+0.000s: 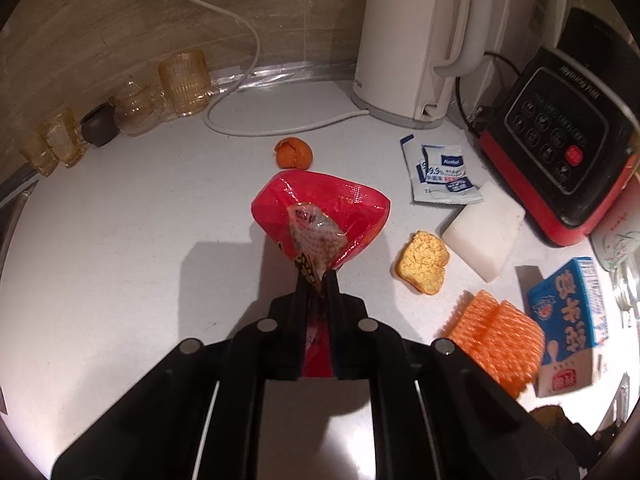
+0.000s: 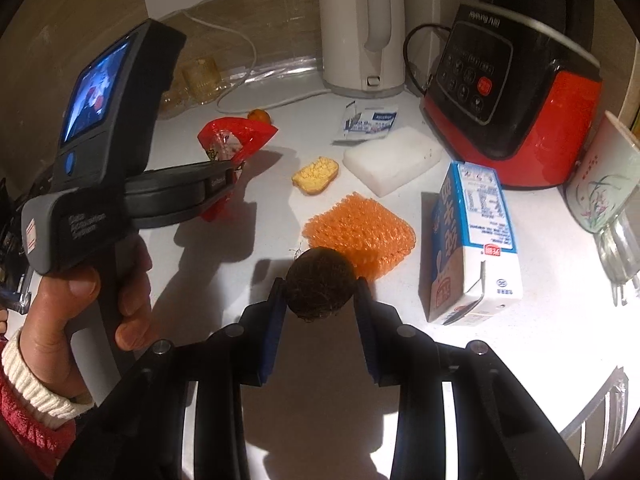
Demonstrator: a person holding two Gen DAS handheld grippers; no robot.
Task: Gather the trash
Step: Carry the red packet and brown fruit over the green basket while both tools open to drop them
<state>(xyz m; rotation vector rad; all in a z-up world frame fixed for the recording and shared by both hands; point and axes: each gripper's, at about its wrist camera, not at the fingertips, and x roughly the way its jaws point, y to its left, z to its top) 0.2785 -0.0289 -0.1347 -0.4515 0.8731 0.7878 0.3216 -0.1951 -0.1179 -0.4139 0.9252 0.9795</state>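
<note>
Right gripper (image 2: 320,286): nearest the right wrist camera, its two fingers clenched on a dark brown fibrous round husk (image 2: 320,286), held at the fingertips above the counter
Left gripper (image 1: 318,280): nearest the left wrist camera, jaws pinched tight on the twisted lower end of a red snack wrapper (image 1: 320,208), which is lifted clear of the counter and fans out beyond the fingertips
Left hand (image 2: 80,312): wrapped round the grey handle of the left gripper, cream knit cuff and red sleeve at the wrist
Countertop (image 1: 120,220): white, with trash scattered over its right half
Kettle (image 1: 416,40): white, at the back against the wall, its white cord looping across the counter
Red-and-black appliance (image 1: 560,148): at the right, control panel tilted up
Blue-and-white carton (image 2: 476,244): upright at the right, just beside the orange foam net (image 2: 360,228)
White block (image 2: 392,164): between the carton and the wipe sachets (image 1: 444,176)
Orange peel, pith up (image 1: 422,262): just left of the white block
Orange peel, small (image 1: 293,154): behind the lifted wrapper, towards the kettle
Amber glasses (image 1: 184,80): in a row along the wall at the left
</note>
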